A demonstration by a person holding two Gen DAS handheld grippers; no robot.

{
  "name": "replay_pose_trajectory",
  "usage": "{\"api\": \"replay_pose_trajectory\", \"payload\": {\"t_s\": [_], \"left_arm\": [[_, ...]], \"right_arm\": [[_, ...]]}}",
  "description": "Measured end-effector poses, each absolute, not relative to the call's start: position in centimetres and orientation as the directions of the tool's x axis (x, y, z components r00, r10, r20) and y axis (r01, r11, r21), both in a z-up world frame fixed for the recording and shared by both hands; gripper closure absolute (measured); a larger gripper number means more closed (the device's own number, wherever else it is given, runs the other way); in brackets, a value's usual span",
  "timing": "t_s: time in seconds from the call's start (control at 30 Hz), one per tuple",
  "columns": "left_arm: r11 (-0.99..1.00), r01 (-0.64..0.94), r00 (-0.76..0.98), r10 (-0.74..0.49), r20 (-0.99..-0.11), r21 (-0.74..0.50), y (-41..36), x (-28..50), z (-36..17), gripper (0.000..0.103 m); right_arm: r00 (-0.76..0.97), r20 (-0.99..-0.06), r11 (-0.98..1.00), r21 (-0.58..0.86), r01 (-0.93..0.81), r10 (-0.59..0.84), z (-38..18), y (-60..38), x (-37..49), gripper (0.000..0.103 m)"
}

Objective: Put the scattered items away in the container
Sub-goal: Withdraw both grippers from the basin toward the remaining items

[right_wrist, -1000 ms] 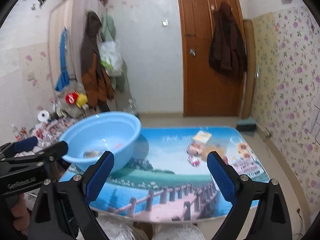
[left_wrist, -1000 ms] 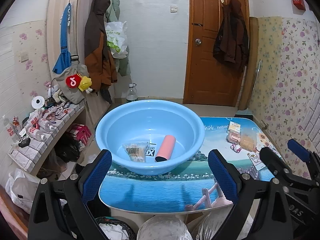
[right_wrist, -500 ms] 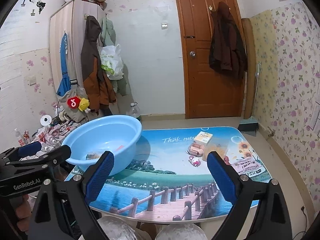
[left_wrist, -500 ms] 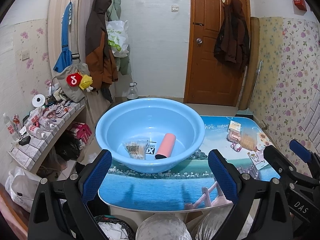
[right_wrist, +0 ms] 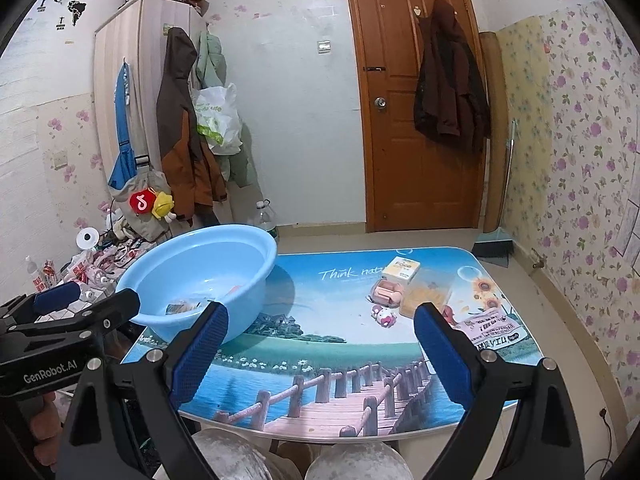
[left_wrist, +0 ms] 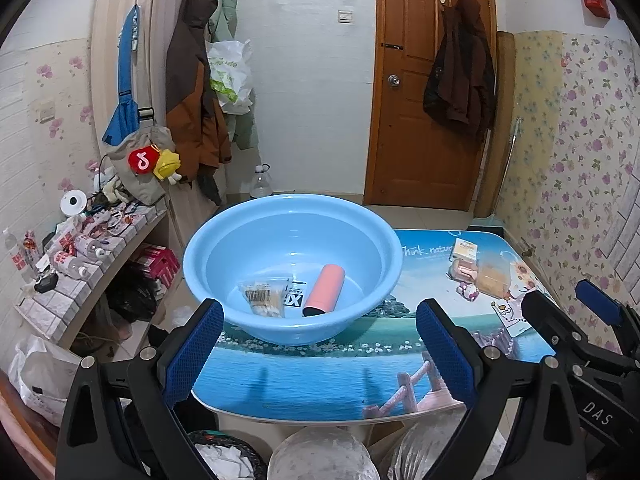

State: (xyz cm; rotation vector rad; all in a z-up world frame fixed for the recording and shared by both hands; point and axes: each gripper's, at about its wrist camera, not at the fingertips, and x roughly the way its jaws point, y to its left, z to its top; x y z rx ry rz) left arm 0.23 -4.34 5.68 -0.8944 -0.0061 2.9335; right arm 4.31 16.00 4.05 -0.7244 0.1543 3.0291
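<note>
Centre-left of the frame, the round light-blue plastic basin point(left_wrist: 292, 264) holds a pink cylinder point(left_wrist: 324, 290); both tools, left tool point(left_wrist: 318, 354) and right tool point(right_wrist: 320, 354), have backed off, spread empty. Probably four small items point(right_wrist: 404, 290) wait right on the surface point(right_wrist: 340, 344).

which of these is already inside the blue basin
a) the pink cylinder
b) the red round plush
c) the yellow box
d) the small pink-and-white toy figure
a) In the left wrist view the pink cylinder lies on the floor of the blue basin, next to a clear packet; both grippers, left gripper and right gripper, are open and empty.
</note>
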Motion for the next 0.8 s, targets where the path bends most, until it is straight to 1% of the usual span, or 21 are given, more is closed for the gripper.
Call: {"api": "replay_pose_trajectory", "payload": {"t_s": [0.43, 0.8], "left_arm": [[-0.993, -0.117, -0.816, 0.110, -0.567, -0.025, -1.6, -0.7, 5.2, 0.005], [-0.982, -0.186, -0.800, 0.163, -0.577, -0.018, 2.7, -1.7, 4.5, 0.005]], "right_arm": [[-0.879, -0.474, -0.990, 0.094, -0.104, 0.048, 2.9, 19.2, 4.1, 0.008], [-0.863, -0.483, -0.971, 0.096, -0.218, 0.146, 1.8, 25.4, 4.1, 0.008]]}}
